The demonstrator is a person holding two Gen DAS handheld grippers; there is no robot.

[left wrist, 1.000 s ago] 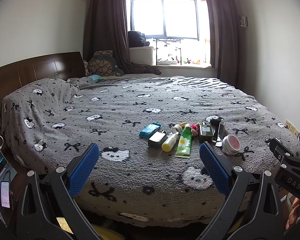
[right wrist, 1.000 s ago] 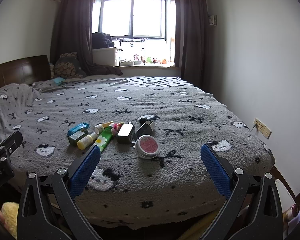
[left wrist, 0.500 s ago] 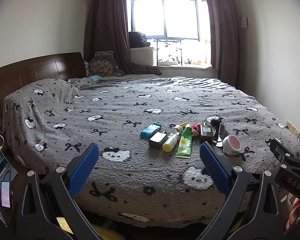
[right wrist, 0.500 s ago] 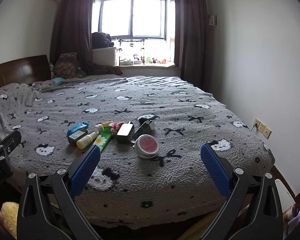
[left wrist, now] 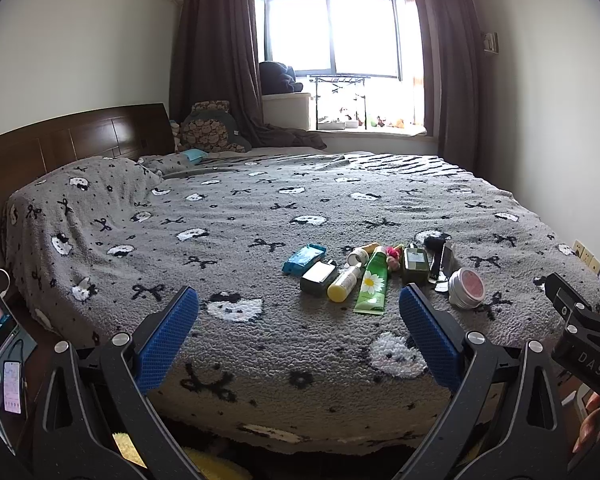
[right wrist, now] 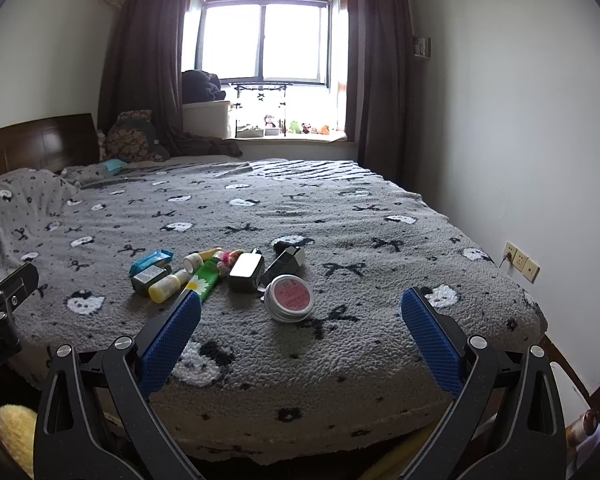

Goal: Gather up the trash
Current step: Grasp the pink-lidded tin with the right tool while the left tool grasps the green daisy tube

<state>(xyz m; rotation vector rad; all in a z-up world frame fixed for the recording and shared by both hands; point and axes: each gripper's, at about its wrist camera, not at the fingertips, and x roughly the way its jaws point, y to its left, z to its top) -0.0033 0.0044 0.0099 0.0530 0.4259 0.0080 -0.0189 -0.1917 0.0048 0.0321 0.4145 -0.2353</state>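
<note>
A cluster of small items lies near the foot of the bed: a blue packet (left wrist: 303, 258) (right wrist: 151, 261), a dark box (left wrist: 318, 277), a yellow bottle (left wrist: 343, 287) (right wrist: 165, 287), a green daisy tube (left wrist: 373, 281) (right wrist: 202, 279), a dark green flask (left wrist: 415, 265), a dark case (right wrist: 245, 271) and a round tin with a pink lid (left wrist: 465, 287) (right wrist: 289, 297). My left gripper (left wrist: 298, 338) is open and empty, held short of the bed's edge. My right gripper (right wrist: 300, 338) is open and empty, in front of the tin.
The grey patterned blanket (left wrist: 228, 216) covers the whole bed. A wooden headboard (left wrist: 72, 140) stands at the left. A tablet and phone (left wrist: 4, 352) sit at the lower left. Wall sockets (right wrist: 521, 261) are on the right wall. Pillows and a window lie beyond.
Both grippers have edged very slightly forward toward the bed. Nothing on the bed has moved.
</note>
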